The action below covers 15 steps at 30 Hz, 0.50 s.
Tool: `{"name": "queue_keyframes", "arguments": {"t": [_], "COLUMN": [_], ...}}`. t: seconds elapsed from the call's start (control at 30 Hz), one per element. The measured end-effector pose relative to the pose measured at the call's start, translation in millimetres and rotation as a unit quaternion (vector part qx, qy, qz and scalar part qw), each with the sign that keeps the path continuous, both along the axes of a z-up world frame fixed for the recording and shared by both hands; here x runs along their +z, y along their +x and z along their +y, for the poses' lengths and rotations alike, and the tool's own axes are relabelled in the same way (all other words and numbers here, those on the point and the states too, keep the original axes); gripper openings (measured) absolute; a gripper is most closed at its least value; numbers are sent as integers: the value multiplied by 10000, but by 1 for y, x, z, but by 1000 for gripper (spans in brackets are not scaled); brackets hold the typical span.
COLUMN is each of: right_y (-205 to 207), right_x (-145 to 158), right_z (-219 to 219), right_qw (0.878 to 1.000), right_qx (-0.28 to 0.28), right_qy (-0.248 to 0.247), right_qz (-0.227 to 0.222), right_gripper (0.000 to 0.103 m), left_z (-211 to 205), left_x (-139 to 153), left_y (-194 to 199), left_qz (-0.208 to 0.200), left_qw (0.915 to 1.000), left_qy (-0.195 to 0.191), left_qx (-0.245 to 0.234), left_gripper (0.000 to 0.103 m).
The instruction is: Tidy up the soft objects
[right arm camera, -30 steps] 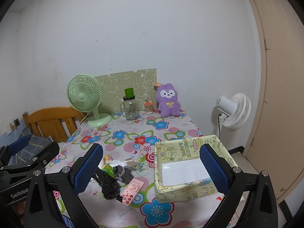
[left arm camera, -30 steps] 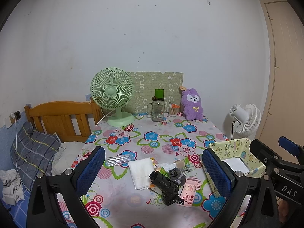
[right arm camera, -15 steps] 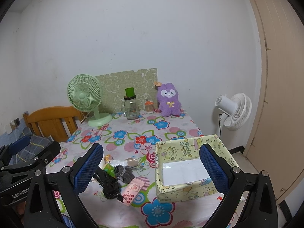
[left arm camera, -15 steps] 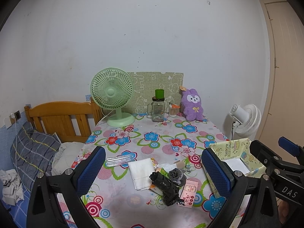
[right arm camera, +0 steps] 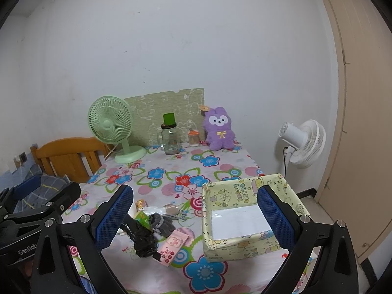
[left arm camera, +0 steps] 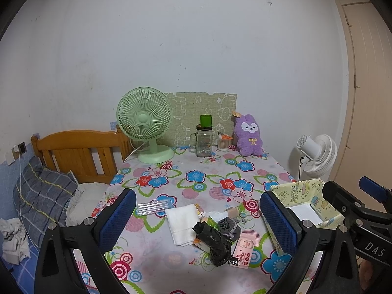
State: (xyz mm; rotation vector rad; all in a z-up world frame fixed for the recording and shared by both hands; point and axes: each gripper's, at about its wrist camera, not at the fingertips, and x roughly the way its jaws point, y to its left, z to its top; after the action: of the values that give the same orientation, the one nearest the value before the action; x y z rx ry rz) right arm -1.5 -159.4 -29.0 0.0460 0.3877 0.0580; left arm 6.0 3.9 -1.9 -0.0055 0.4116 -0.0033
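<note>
Hovering over the near edge of the table (left arm camera: 171,264), the left gripper (left arm camera: 196,218) is standing released, its blue pads spread wide with nothing between them; the right gripper (right arm camera: 196,216) is likewise gaping and empty. Soft things are lying in a heap near the front middle of the flowered cloth: a white cloth (left arm camera: 182,223), a black bundle (left arm camera: 215,242) and a grey sock (left arm camera: 229,226), the bundle and sock touching, with a pink card (left arm camera: 243,247) just beside them. A yellow box (right arm camera: 245,218) is sitting at the table's right front corner, open at the top, its bottom showing white and bare. Wide room is lying open across the middle of the table, between the heap and the back row, where a green fan (left arm camera: 144,122), a jar (left arm camera: 203,142) and a purple plush (left arm camera: 248,134) are standing against the wall. Beyond the right edge a white fan (right arm camera: 303,142) is standing on the floor; beyond the left edge a wooden headboard (left arm camera: 80,149) is rising. Only the left view is showing a clear packet (left arm camera: 154,205) beside the white cloth, and bedding with a plaid pillow (left arm camera: 41,203); the right view alone is showing the box's full inside.
</note>
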Motion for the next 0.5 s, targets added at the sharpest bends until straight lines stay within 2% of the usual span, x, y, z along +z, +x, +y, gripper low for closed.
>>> {"name": "queue_keyframes", "arguments": {"t": [0.5], "right_y": [3], "right_x": [0], "right_z": [0], "right_qw": [9999], "right_qx": [30], "right_qy": [85], "right_qz": [74], "right_gripper": [102], "left_z": [-1], "left_x": [-3], "left_y": [1], "left_qz": [-16], "left_qw": [10000], "left_qy": [-6], "left_qx": [14], "left_gripper": [102]}}
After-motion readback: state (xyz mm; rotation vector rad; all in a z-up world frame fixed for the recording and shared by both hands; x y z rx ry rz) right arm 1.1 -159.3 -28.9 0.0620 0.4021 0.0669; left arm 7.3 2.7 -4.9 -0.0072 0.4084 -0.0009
